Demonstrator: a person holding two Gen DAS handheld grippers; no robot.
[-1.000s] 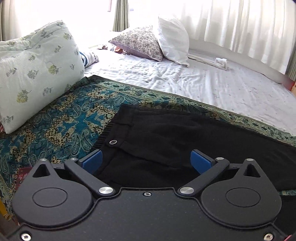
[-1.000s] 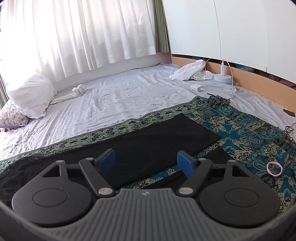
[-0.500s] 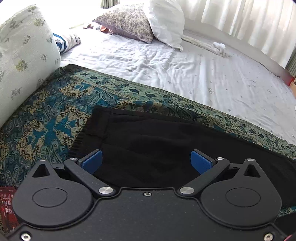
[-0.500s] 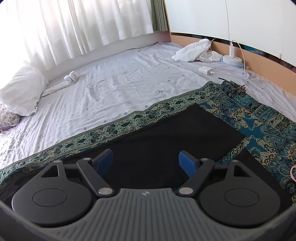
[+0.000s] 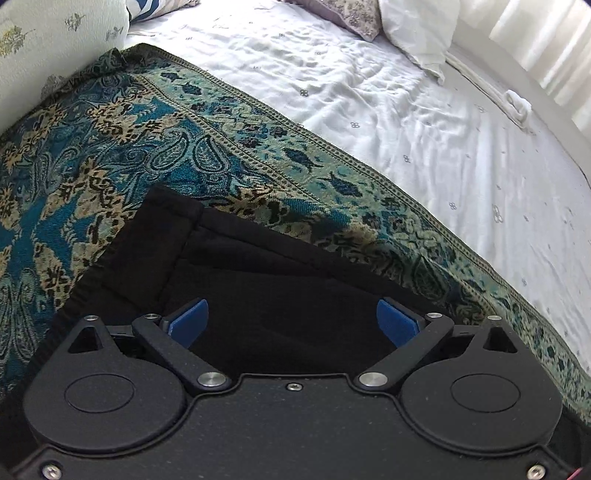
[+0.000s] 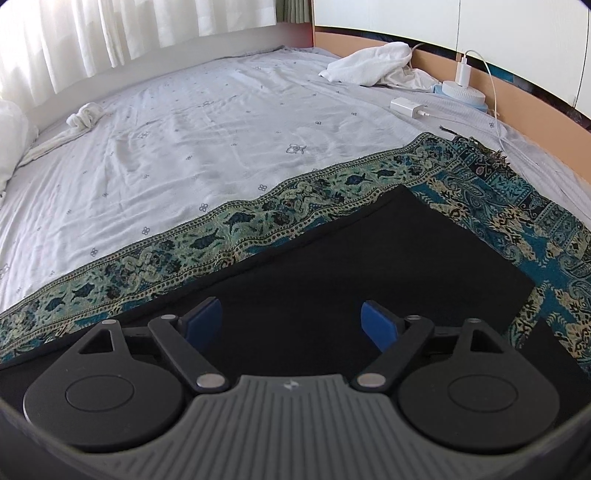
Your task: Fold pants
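Black pants [image 5: 258, 266] lie flat on a teal paisley cloth [image 5: 110, 147] spread over the bed. In the left wrist view the waistband end with its ribbed edge fills the lower middle, and my left gripper [image 5: 291, 314] hangs just above it, open, nothing between its blue pads. In the right wrist view the leg end of the pants [image 6: 406, 258] runs toward the right, its hem near the cloth's fringe. My right gripper [image 6: 291, 314] is over that leg, its jaws still opening, with nothing between them.
A white sheet [image 6: 184, 147] covers the bed beyond the cloth. Pillows [image 5: 413, 33] lie at the far left end, a large floral pillow [image 5: 55, 37] sits beside the waistband. A white towel [image 6: 369, 62], a charger [image 6: 406, 107] and cables lie by the wooden edge.
Both grippers have come down and forward over the pants, which now look larger. The left view has tilted and shifted toward the waistband's far corner; the right gripper's jaws stand slightly wider.
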